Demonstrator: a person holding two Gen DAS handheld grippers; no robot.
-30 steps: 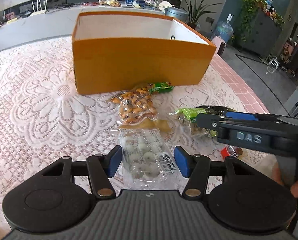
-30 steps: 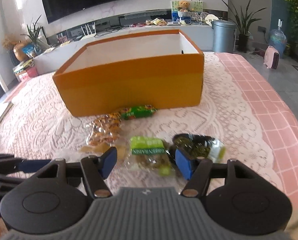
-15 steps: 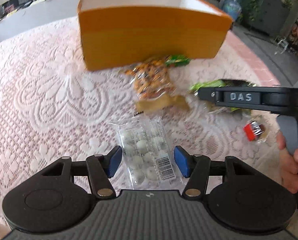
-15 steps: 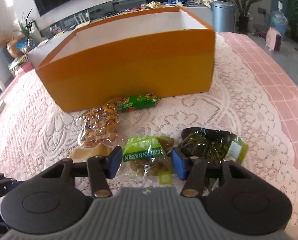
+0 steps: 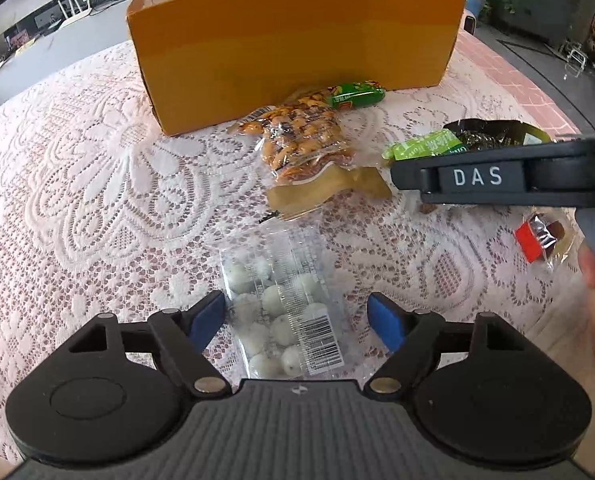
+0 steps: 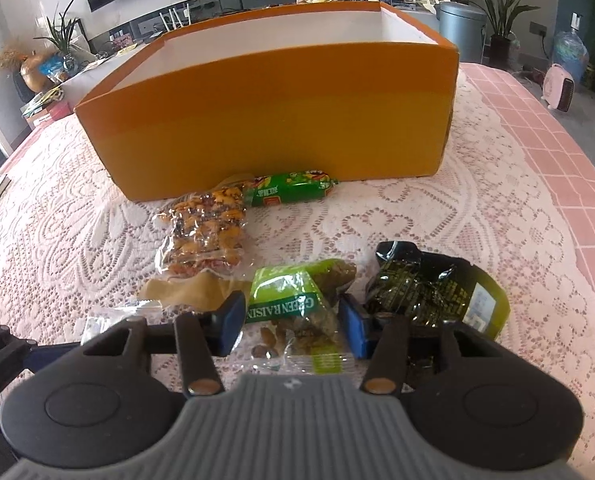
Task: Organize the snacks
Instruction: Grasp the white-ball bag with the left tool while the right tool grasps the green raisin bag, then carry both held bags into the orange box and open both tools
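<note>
The left gripper is open, its blue fingers on both sides of a clear bag of white balls lying flat on the lace tablecloth, not pressing it. The right gripper is also open, with its fingers on either side of the green raisin bag; I cannot tell if the pads touch it. Just to its right lies a dark bag. The bag of nuts and a green bar lie against the front wall of the orange box. A small red candy lies near the table's right edge.
</note>
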